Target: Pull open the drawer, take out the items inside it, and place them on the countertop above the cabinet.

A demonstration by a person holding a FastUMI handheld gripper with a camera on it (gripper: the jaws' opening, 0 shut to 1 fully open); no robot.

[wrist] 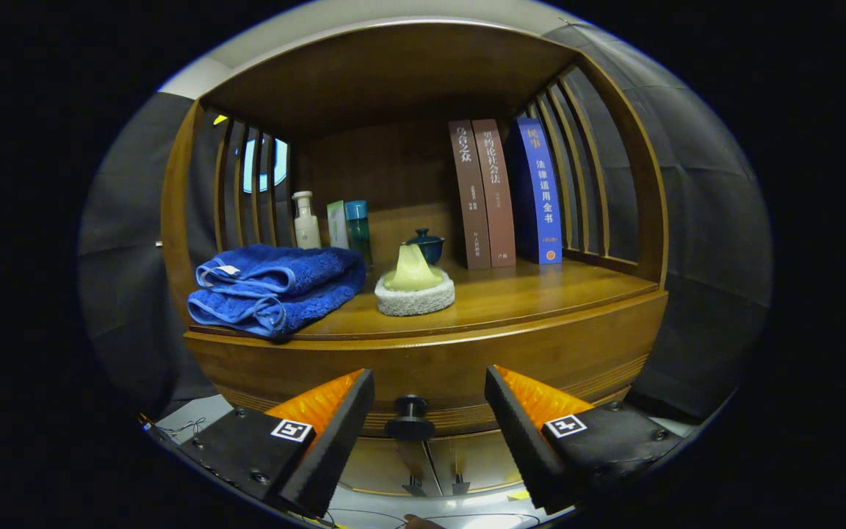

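Between the parted claw fingers — the drawer knob.

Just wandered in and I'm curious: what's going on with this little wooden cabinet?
A person is holding a hand-held gripper up to the cabinet's drawer. Its jaws are open, with the drawer's dark knob between them, not yet gripped. The drawer looks shut. On the countertop above lie a folded blue towel and a round sponge pad with a yellowish piece on it. Behind them are a few bottles, a small dark teapot and three upright books.
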